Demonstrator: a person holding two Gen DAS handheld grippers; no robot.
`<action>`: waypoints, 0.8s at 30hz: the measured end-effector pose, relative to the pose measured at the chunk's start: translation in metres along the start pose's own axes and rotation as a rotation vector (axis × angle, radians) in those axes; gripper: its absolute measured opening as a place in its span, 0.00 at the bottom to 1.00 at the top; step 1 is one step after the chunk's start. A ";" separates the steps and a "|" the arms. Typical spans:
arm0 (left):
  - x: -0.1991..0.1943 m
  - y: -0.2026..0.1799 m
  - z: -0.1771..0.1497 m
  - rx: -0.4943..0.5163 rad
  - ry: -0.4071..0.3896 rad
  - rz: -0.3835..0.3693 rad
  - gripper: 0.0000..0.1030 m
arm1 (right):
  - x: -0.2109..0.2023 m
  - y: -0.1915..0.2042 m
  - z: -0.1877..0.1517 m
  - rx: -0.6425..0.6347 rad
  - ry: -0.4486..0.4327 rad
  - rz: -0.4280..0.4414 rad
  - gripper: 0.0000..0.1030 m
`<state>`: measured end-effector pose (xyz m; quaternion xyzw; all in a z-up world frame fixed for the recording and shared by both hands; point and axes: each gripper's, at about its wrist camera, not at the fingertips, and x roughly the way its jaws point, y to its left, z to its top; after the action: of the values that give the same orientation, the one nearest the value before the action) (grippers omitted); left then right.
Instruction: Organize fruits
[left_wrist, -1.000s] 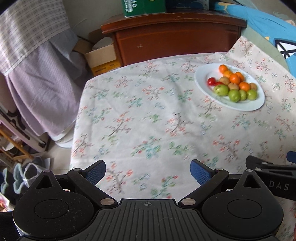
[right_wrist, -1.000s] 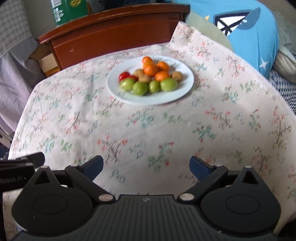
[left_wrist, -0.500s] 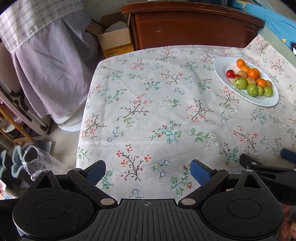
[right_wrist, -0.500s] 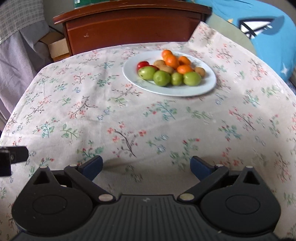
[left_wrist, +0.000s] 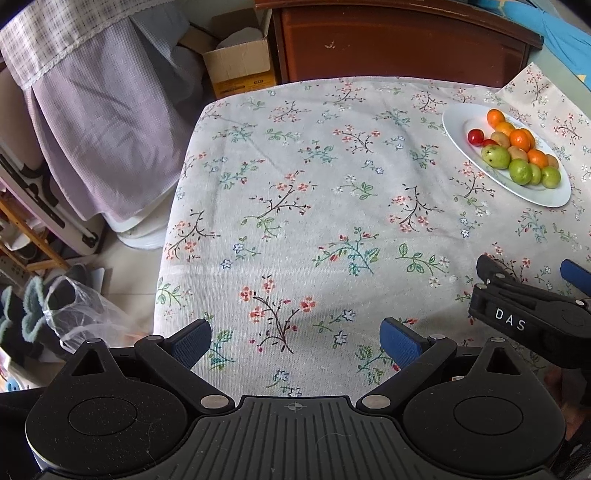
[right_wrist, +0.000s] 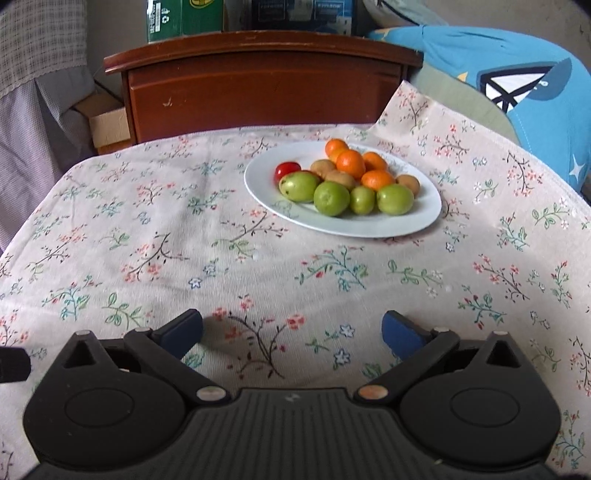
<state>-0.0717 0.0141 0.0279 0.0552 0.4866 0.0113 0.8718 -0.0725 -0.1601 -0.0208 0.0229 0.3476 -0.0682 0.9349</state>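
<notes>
A floral tablecloth (right_wrist: 184, 240) fronts a wooden cabinet (right_wrist: 258, 92) (cardboard box (left_wrist: 240, 66) beside it).

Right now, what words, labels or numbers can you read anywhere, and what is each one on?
"DAS": white letters on the right gripper body, seen in the left wrist view.
Green box on the wooden cabinet: print too blurred to read.
Cardboard box label: too small to read.
</notes>
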 end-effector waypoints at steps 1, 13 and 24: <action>0.000 0.000 0.000 -0.002 0.001 0.000 0.96 | 0.000 0.000 0.001 0.003 0.001 -0.001 0.99; 0.003 0.001 0.001 -0.008 0.011 -0.003 0.96 | 0.001 0.000 0.000 0.005 -0.003 0.000 0.99; 0.009 -0.003 0.002 0.007 0.022 0.009 0.96 | 0.001 0.000 0.000 0.005 -0.004 0.001 0.99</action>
<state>-0.0655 0.0118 0.0205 0.0602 0.4960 0.0142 0.8661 -0.0724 -0.1604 -0.0213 0.0253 0.3458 -0.0688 0.9355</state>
